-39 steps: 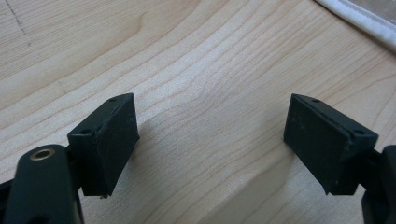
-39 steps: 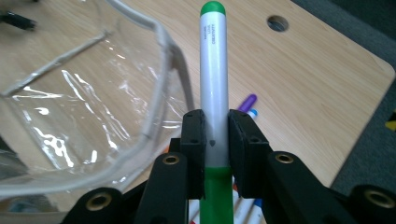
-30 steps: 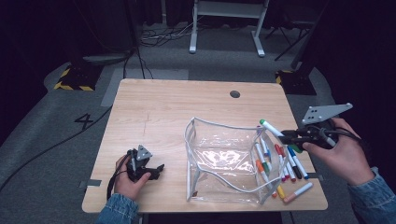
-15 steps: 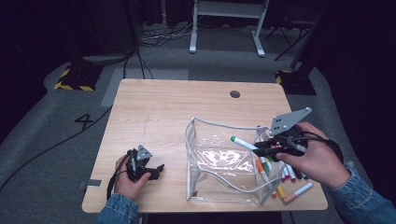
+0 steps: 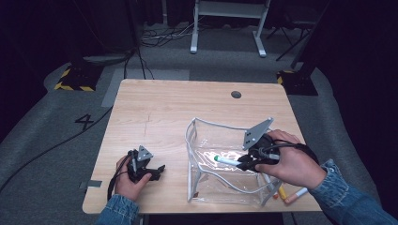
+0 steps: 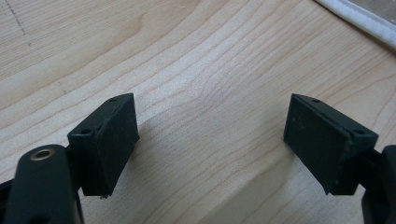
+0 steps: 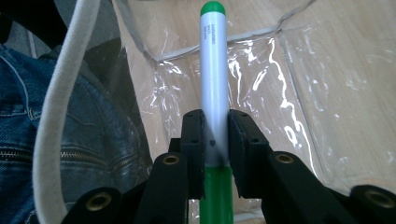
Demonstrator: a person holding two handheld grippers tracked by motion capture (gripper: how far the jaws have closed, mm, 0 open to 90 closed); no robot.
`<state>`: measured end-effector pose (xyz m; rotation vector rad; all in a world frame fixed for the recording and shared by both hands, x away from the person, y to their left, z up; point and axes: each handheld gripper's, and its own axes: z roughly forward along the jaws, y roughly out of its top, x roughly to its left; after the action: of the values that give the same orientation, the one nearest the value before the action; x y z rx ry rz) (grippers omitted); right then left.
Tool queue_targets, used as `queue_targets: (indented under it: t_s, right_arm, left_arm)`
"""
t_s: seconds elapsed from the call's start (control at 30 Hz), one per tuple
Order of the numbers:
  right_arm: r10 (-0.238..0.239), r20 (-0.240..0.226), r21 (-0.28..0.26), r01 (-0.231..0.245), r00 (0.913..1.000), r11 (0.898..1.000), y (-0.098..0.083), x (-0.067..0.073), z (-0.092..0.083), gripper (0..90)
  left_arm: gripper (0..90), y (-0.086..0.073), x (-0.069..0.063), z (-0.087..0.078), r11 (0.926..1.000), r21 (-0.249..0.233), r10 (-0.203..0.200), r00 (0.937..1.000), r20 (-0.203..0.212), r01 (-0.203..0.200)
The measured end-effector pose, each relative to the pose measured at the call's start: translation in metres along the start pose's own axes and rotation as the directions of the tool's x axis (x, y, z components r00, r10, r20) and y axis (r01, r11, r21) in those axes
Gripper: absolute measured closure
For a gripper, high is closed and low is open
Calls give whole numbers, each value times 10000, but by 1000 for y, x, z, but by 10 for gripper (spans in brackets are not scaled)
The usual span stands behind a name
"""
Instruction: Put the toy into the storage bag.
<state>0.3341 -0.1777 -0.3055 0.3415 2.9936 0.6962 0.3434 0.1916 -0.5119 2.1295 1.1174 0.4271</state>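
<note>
The right gripper [image 7: 215, 140] is clamped on a green marker [image 5: 228, 161], holding it level over the clear pouch [image 5: 206, 180] mouth, likely to drop it inside. The hand reaches in from the pouch's right, wrist flat. The left gripper [image 5: 158, 171], jaws apart, rests idle left of the pouch

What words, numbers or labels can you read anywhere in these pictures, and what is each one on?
"4": a dark painted number on the grey floor, left of the light wooden table.
"CREATIVITY": small grey print running lengthwise along the white-barrelled, green-capped marker, which the right gripper clamps over the clear plastic pouch.
Two more lines of print beside it: too small to read.
</note>
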Motion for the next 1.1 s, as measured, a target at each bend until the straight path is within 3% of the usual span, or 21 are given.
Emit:
queue_targets:
  t_s: [0.33, 0.7, 0.97, 1.1]
  right_arm:
    - [-262, -498, 1051, 313, 9984, 9940, 10, 1, 30, 768]
    - [-756, -836, 2263, 928, 9936, 9696, 21, 5, 57, 768]
    - [-758, -1224, 2655, 1062, 9896, 9582, 24, 7, 74, 768]
    - [-558, -1478, 2677, 943, 9874, 9589, 23, 5, 84, 768]
  left_arm:
    - [180, 0, 0, 0, 10000, -1, -2, 10000, 5, 2]
    - [180, 0, 0, 0, 10000, 2, 60, 10000, -36, -60]
    - [180, 0, 0, 0, 10000, 1, 58, 10000, -34, -58]
    - [180, 0, 0, 0, 10000, 1, 60, 10000, -38, -60]
